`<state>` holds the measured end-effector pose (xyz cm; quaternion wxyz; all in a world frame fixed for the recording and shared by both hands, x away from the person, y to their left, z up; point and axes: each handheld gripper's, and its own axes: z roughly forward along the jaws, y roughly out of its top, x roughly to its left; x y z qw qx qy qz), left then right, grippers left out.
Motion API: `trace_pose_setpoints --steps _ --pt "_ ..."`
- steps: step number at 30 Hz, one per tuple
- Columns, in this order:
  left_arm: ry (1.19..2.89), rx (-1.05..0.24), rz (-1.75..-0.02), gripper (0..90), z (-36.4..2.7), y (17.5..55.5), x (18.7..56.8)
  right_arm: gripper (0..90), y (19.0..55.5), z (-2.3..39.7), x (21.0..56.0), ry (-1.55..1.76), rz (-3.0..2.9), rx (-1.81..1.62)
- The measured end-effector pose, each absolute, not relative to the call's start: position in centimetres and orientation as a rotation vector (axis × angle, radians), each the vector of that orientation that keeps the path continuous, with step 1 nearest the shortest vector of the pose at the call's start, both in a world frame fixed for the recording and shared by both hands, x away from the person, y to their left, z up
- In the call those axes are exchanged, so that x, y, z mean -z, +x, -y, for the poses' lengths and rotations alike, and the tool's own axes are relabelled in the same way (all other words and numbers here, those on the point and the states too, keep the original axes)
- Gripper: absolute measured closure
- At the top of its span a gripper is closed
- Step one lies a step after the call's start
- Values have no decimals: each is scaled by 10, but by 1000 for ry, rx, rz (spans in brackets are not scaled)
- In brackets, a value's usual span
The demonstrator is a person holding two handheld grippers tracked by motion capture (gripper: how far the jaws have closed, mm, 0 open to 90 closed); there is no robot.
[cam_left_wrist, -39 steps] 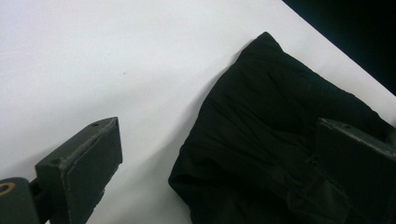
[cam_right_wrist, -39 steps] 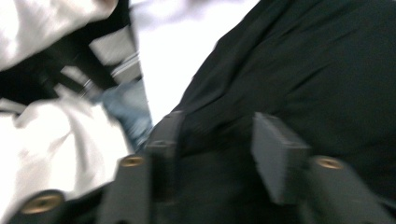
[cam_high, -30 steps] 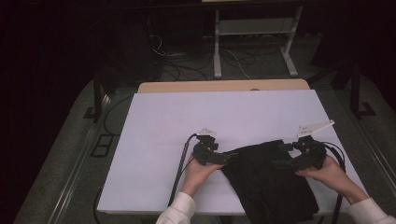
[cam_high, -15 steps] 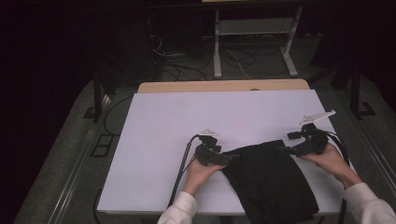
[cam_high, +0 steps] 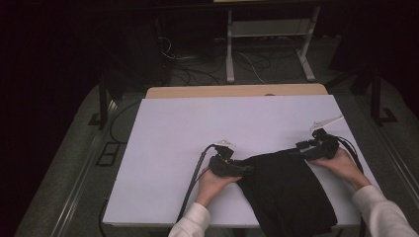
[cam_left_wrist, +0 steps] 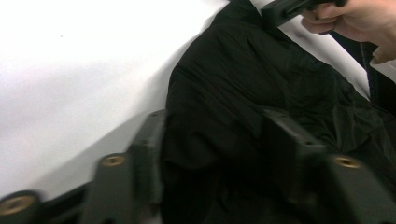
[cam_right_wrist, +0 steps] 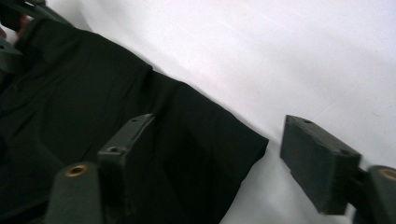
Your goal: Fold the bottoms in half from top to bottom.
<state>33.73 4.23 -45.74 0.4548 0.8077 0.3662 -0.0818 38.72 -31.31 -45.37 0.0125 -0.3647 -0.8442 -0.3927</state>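
Left gripper (cam_high: pixel 245 169): you hold it at the left edge of the black cloth (cam_high: pixel 289 192). Its jaws have just been closing, and cloth sits between them – you cannot tell if they pinch it yet.
Black cloth: it lies flat on the white table (cam_high: pixel 197 123), near your side, and hangs a little over the front edge.
Right gripper (cam_high: pixel 298 150): you hold it at the cloth's far right corner. Its jaws have just been closing but are released – one is on the cloth, one over bare table.
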Motion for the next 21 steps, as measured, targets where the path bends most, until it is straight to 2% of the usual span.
trace_pose_setpoints --steps 3,6,8,9,14,21 --pt "1997 202 -878 619 -43 337 457 420 388 313 454 -1111 2622 1232" --pt "2004 211 -852 775 -43 338 457 601 388 310 455 -1072 2617 1222" --pt "2006 197 -844 826 -42 338 455 776 387 308 455 -1025 2616 1194" --pt "2001 198 -836 833 -43 338 454 818 386 306 455 -1007 2612 1174" --pt "1959 204 -839 843 -53 341 444 841 387 306 449 -1063 2574 1203" --pt "1959 148 -837 845 -70 351 425 842 389 304 439 -1127 2495 1318"
